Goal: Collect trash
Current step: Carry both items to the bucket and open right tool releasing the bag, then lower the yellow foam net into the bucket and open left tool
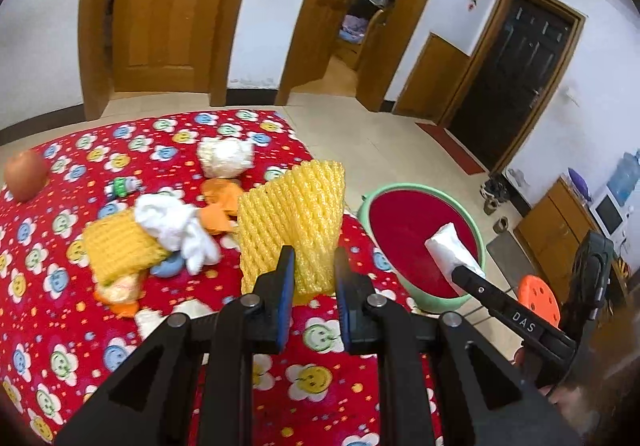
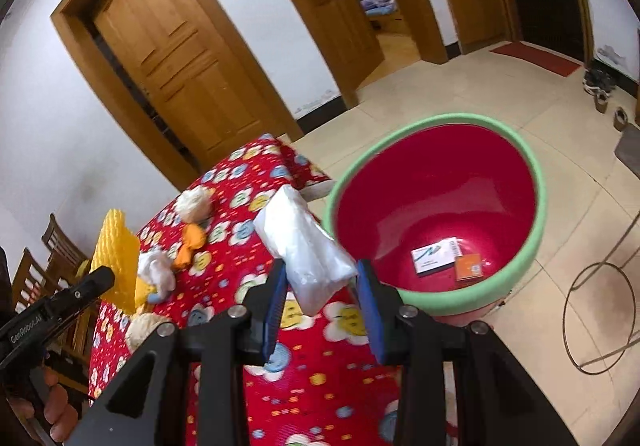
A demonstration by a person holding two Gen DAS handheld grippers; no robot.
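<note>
Holding two small boxes, white and orange, at right of frame: red basin (image 2: 436, 181). Left gripper (image 1: 314, 270) jaws clamped on yellow foam net (image 1: 292, 213); right gripper (image 2: 322, 286) jaws clamped on white plastic bag (image 2: 304, 242).

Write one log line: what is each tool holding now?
left tool: yellow foam net | right tool: white plastic bag | basin: two cards
</note>
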